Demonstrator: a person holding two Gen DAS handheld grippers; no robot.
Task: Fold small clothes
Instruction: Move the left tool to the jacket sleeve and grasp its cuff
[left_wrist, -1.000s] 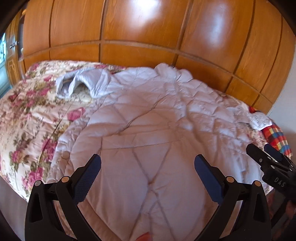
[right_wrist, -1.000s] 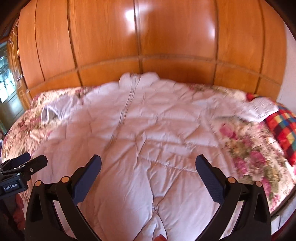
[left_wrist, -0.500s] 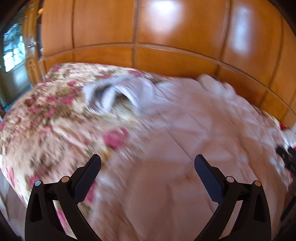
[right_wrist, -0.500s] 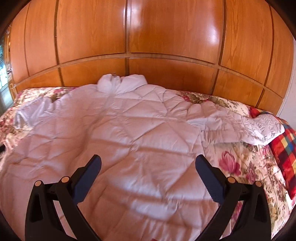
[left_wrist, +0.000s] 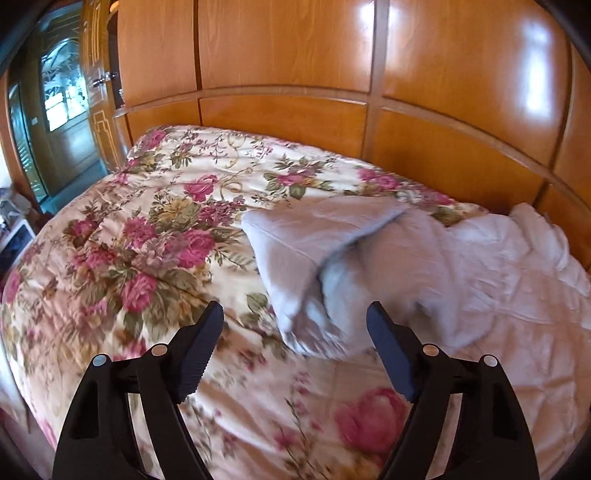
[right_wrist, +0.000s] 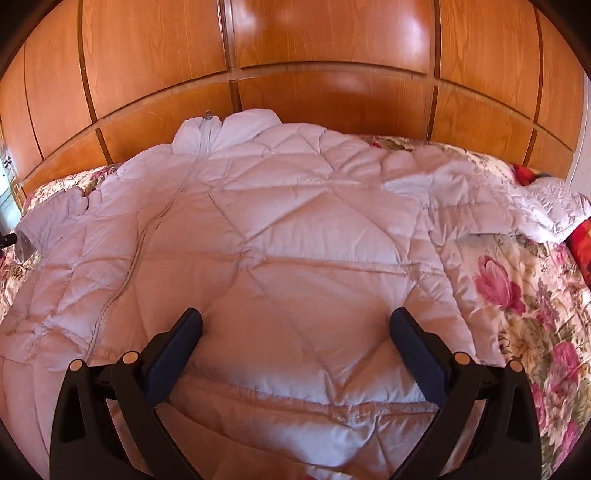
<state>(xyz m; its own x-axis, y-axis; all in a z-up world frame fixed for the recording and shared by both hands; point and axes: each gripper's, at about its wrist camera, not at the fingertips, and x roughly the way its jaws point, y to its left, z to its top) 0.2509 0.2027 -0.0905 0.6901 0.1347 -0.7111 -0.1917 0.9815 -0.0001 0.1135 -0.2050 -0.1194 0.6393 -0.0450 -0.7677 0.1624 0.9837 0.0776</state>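
A pale lilac quilted jacket (right_wrist: 280, 236) lies spread front-up on the bed, collar toward the headboard and zip running down its left half. Its left sleeve (left_wrist: 332, 258) lies out over the floral cover, cuff end (left_wrist: 306, 325) just ahead of my left gripper (left_wrist: 295, 343), which is open and empty, its jaws on either side of the cuff without touching. My right gripper (right_wrist: 295, 343) is open and empty, low over the jacket's lower body near the hem (right_wrist: 303, 410). The right sleeve (right_wrist: 517, 206) lies out to the right.
A floral bedspread (left_wrist: 147, 258) covers the bed. A glossy wooden headboard wall (right_wrist: 314, 66) stands right behind it. A red checked cloth (right_wrist: 580, 240) lies at the bed's right edge. A door with glass (left_wrist: 62, 110) is at the far left.
My left gripper has swung left from the jacket's body to the left sleeve cuff. My right gripper has moved closer and lower over the jacket's lower body. Both stay open.
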